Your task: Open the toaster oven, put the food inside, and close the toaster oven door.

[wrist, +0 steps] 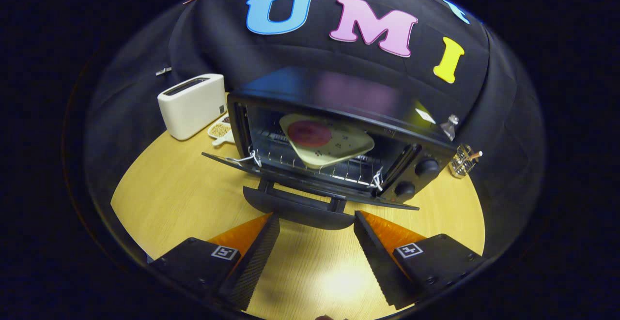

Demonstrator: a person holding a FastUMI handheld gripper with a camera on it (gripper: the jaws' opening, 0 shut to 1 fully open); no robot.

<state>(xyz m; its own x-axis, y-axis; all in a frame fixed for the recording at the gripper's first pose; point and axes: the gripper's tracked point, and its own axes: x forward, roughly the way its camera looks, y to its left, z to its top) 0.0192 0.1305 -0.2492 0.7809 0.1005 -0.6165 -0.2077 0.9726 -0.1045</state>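
A black toaster oven (339,116) stands on the round wooden table (184,189) with its door (300,175) folded down flat toward me. Inside, on the wire rack (339,167), rests a cream plate (327,141) carrying a round reddish slice of food (310,133). The door's curved handle (298,208) lies just ahead of my fingertips, spanning the gap between them. My gripper (317,220) is open, nothing between its fingers, which stand apart on either side of the handle without touching it.
A white pop-up toaster (193,104) stands left of the oven, a small dish of nuts (220,130) beside it. Right of the oven are a small glass bottle (450,126) and a wire holder (465,160). Two knobs (416,177) sit on the oven's right front.
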